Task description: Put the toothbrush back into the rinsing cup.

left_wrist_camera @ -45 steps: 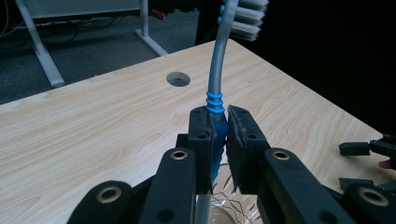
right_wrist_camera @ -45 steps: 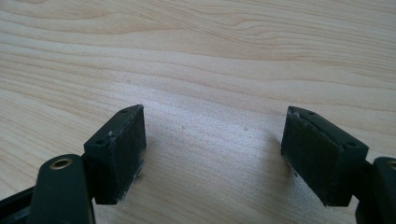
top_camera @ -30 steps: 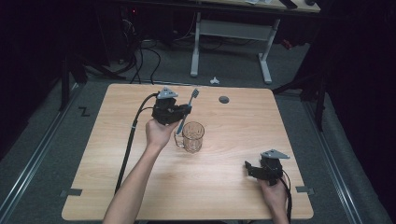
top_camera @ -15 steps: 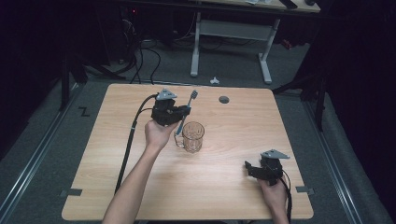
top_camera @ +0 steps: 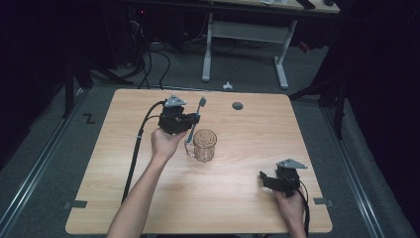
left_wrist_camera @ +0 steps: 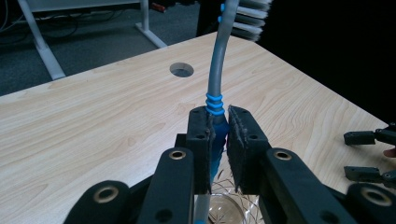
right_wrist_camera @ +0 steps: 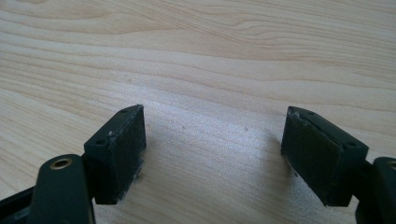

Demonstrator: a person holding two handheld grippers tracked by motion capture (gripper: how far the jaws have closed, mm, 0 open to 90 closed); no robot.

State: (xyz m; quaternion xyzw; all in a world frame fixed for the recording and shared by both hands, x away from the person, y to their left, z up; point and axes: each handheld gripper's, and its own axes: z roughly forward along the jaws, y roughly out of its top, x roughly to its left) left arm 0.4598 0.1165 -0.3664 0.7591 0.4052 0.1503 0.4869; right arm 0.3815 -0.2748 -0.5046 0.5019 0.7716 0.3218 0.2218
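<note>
Left gripper view, toothbrush (left_wrist_camera: 215,88) clamped between jaws, bristles up; glass mug (left_wrist_camera: 229,212) beneath

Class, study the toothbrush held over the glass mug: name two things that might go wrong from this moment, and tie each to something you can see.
1. The left gripper pinches the toothbrush on its narrow handle only; the brush might pivot or slip as it goes down.
2. The glass mug stands free on the table, while the right gripper rests open, far from it. A nudge on the rim might tip the mug.
</note>
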